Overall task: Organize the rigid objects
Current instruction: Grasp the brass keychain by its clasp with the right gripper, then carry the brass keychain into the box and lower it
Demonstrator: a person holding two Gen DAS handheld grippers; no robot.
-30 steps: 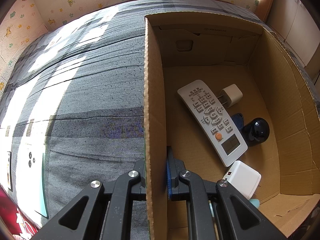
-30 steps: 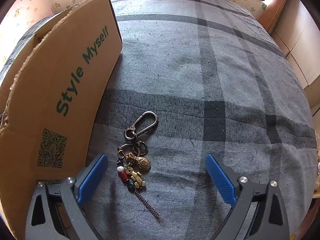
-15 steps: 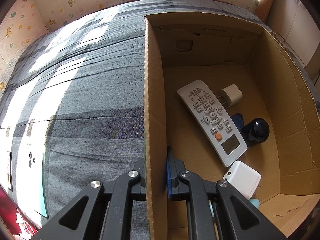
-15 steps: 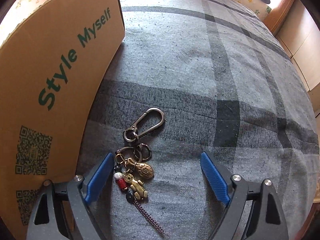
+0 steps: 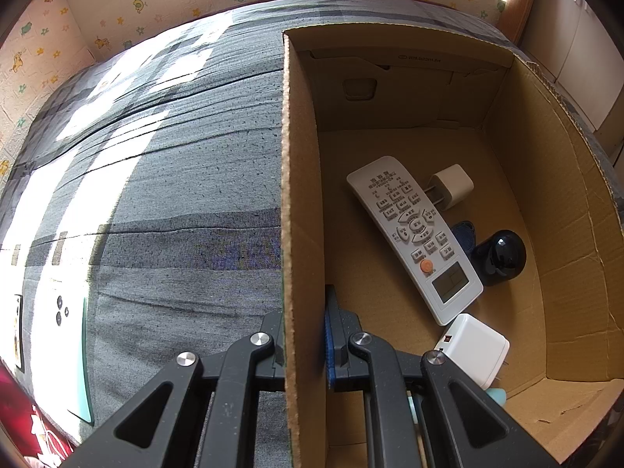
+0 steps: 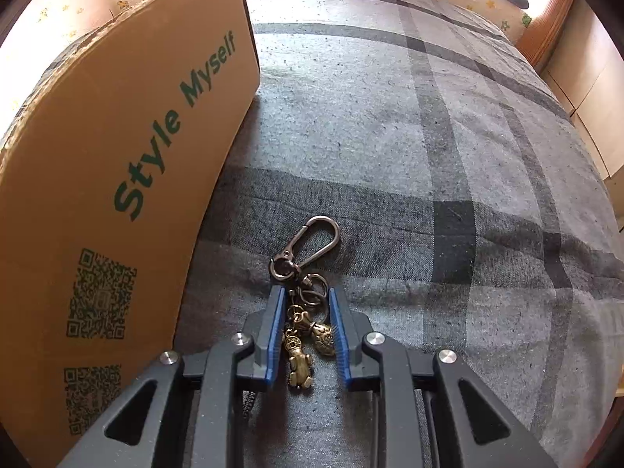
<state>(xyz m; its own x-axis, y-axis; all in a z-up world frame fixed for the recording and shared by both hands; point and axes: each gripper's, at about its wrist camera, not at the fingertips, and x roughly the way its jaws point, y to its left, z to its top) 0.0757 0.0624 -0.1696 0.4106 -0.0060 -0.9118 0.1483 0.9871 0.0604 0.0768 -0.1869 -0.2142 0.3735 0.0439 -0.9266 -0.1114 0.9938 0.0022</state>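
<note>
Item: keychain point(image 6: 308, 312), a loose metal bunch made up of a grey carabiner clip point(image 6: 312, 240), split rings and small brass charms point(image 6: 299, 364). It lies on the grey plaid bed cover point(image 6: 409, 148), near the camera and just right of the cardboard box point(image 6: 128, 179), outside it.

Right hand-held gripper point(image 6: 304, 335): its jaws have just been closing and now stand narrow, with the rings and charms between the blue pads point(image 6: 275, 335). Whether the pads already press on the metal cannot be told; slivers of gap appear on both sides.

Left hand-held gripper point(image 5: 304, 335): clamped on the box's left wall point(image 5: 302, 195), one jaw inside and one outside, steadying the box.

Box contents: white remote control point(image 5: 413, 234), small cream plug point(image 5: 452, 185), white charger block point(image 5: 474, 349), dark round object point(image 5: 501, 251), blue tag point(image 5: 464, 232).

Handling, as judged: each piece is stiff, but the bunch is jointed and will dangle and swing when raised. Likely light, with smooth metal that may slip on the pads. Not fragile. The best hold looks to be across the ring cluster where the parts meet, rather than on a single charm, so the clip hangs freely below.
</note>
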